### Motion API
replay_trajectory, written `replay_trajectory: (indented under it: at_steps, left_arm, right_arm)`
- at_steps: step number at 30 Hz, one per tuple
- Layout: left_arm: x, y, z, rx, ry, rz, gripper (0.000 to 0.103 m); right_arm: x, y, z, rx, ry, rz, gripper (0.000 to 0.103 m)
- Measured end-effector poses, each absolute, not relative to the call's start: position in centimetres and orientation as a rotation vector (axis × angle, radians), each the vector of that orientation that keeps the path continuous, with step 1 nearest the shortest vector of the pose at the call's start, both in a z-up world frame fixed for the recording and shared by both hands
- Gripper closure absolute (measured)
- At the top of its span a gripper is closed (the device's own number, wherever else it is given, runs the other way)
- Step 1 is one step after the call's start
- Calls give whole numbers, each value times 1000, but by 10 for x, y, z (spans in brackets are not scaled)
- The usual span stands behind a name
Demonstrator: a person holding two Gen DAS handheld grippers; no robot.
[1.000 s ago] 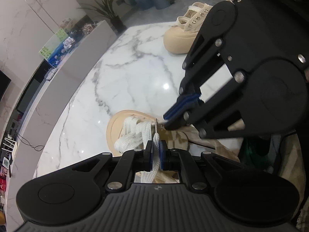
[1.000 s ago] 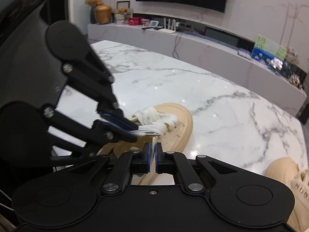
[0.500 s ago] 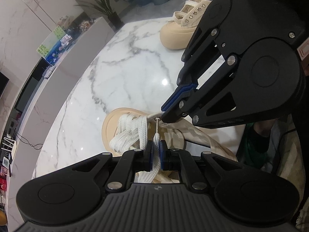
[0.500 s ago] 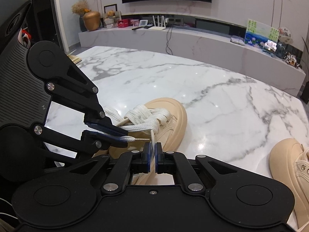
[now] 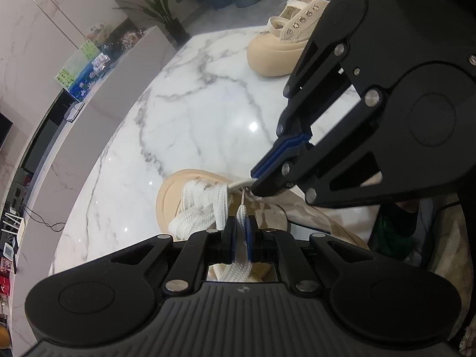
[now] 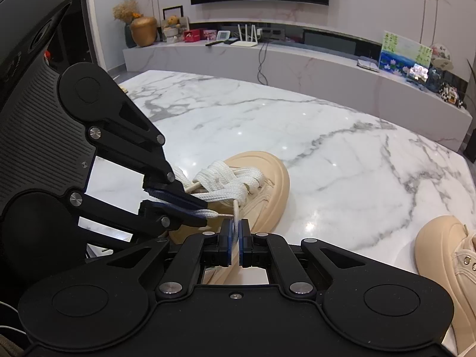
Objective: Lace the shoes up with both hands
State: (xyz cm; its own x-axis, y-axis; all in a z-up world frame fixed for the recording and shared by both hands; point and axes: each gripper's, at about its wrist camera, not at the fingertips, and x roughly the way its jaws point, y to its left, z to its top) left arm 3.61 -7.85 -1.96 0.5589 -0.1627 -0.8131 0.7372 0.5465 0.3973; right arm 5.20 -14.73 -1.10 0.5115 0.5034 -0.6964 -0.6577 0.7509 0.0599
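Left wrist view showed the left gripper (image 5: 240,233) pinched on a flat white lace (image 5: 241,255), its tip pointing up toward the right gripper (image 5: 255,182). That gripper's jaws were closed on a thinner cream lace end (image 5: 241,184) above the shoe (image 5: 166,196). The shoe sat on the marble table (image 5: 193,125), with white lacing bunched over its toe. A second shoe (image 5: 276,56) stood well apart at the far edge. Right wrist view showed the right gripper's (image 6: 235,232) pads clamped on the cream lace end rising from the shoe (image 6: 267,184).
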Motion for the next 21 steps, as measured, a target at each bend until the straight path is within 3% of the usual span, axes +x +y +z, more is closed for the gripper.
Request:
replay_trajectory:
  at_steps: [14,18,21]
  left_arm:
    - [42,-85,-16,856,784,-637,98]
    - [45,-85,-17,853,781,-645,98]
    - [47,-86,-17,846,782,-651,98]
  right_arm:
    - [44,-149,4,-529,692,843,99]
    - [43,-140,-4,-706,637,891,91]
    - [42,-135,-8,-798,601,922,90]
